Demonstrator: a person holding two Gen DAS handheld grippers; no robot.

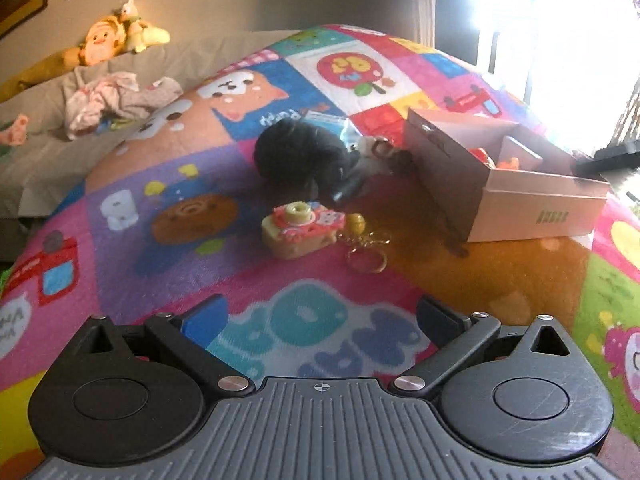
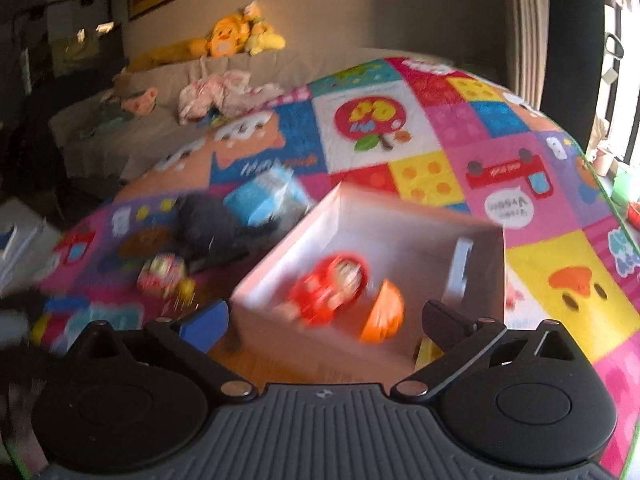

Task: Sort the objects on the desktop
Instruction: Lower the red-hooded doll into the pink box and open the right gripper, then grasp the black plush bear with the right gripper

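Both black two-finger grippers, left (image 1: 320,316) and right (image 2: 326,318), gape wide with nothing between them, right one over the open cardboard box (image 2: 280,264), red doll (image 2: 332,288) inside, cream toy camera (image 1: 300,230) just left of it!

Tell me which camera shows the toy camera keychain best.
The left wrist view: the toy camera keychain lies sharp and unobstructed on the mat, ahead of the open left gripper. The right wrist view shows it only as a motion-blurred smear at left.
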